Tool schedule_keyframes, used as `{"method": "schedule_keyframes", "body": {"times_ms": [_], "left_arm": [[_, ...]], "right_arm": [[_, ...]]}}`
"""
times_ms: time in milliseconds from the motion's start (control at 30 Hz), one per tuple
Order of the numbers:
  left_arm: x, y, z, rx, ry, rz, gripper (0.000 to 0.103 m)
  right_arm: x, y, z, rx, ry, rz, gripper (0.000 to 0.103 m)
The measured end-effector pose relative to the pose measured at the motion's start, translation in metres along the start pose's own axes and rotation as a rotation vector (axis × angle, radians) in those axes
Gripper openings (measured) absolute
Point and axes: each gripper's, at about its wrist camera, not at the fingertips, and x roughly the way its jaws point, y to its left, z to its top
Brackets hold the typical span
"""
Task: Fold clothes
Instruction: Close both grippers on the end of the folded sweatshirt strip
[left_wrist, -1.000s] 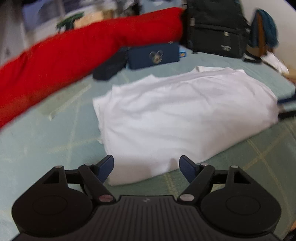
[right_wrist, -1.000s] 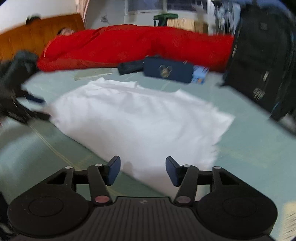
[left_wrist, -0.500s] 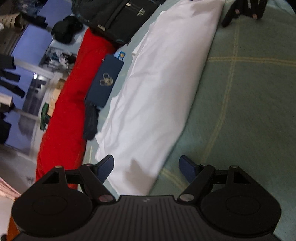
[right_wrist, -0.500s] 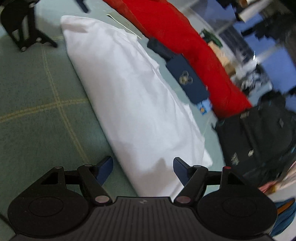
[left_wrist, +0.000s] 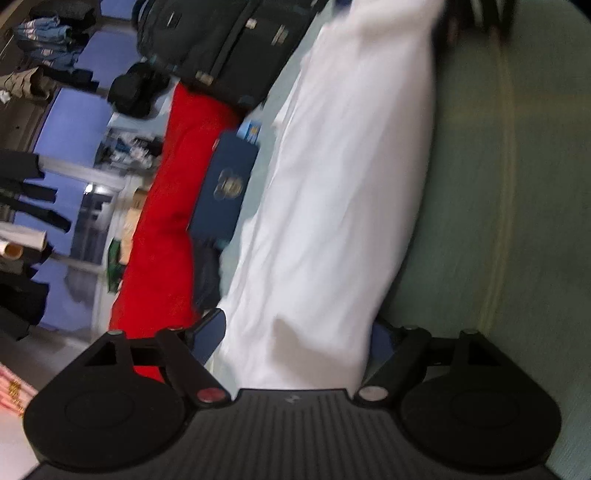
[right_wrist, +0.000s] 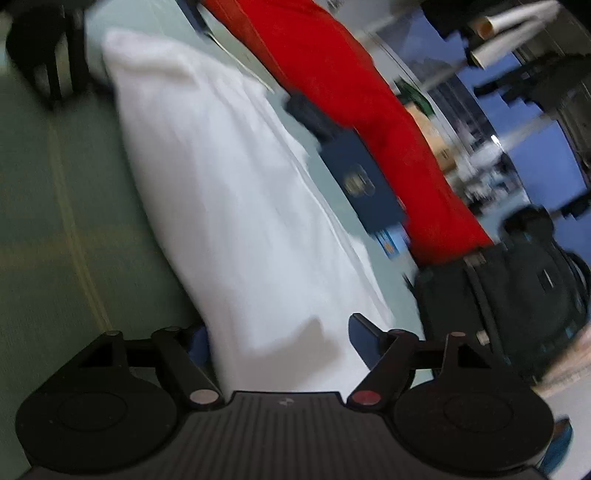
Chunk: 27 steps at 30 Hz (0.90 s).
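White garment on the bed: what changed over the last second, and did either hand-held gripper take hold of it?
Both views rolled onto their sides. The left hand-held gripper and right hand-held gripper closed in on opposite ends of the white garment, and its cloth now lies between their open jaws; the right's are opening. No grip is visible. The garment, red bedding and navy pouch stayed put.

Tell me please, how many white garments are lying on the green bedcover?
1. A single folded white garment lies on the green bedcover, one end between the left gripper fingers, the other between the right gripper fingers. Layers underneath may be hidden.
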Motion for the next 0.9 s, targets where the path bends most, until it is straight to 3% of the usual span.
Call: {"method": "schedule_keyframes", "body": {"times_ms": [100,200,433,533,633,700,767,867,900], "left_arm": [[0.004,0.006,-0.011,-0.011,0.040,0.014,0.081],[0.004,-0.005,0.003,0.072,0.017,0.052,0.079],[0.010,-0.024,0.041,0.127,-0.056,0.075,0.076],[0.010,-0.015,0.026,0.120,-0.036,0.078,0.077],[0.016,-0.010,0.004,0.153,0.023,0.112,0.077],[0.016,-0.012,0.001,0.154,0.019,0.116,0.076],[0.018,-0.020,0.004,0.193,0.017,0.118,0.071],[0.021,-0.038,0.009,0.268,0.008,0.112,0.040],[0.022,-0.043,0.009,0.282,0.007,0.101,0.023]], "right_arm": [[0.005,-0.016,-0.022,0.043,0.068,-0.051,0.085],[0.009,-0.016,-0.022,0.084,0.077,-0.060,0.084],[0.013,0.011,0.017,-0.015,-0.038,-0.037,0.081],[0.015,0.008,0.013,-0.013,-0.048,-0.032,0.081],[0.018,-0.002,-0.004,-0.023,0.002,-0.092,0.081],[0.021,-0.006,-0.013,-0.029,0.029,-0.123,0.081],[0.022,0.000,-0.014,-0.041,0.025,-0.129,0.076],[0.020,0.021,-0.012,-0.126,0.008,-0.151,0.055],[0.021,0.026,-0.012,-0.141,0.004,-0.151,0.045]]}}
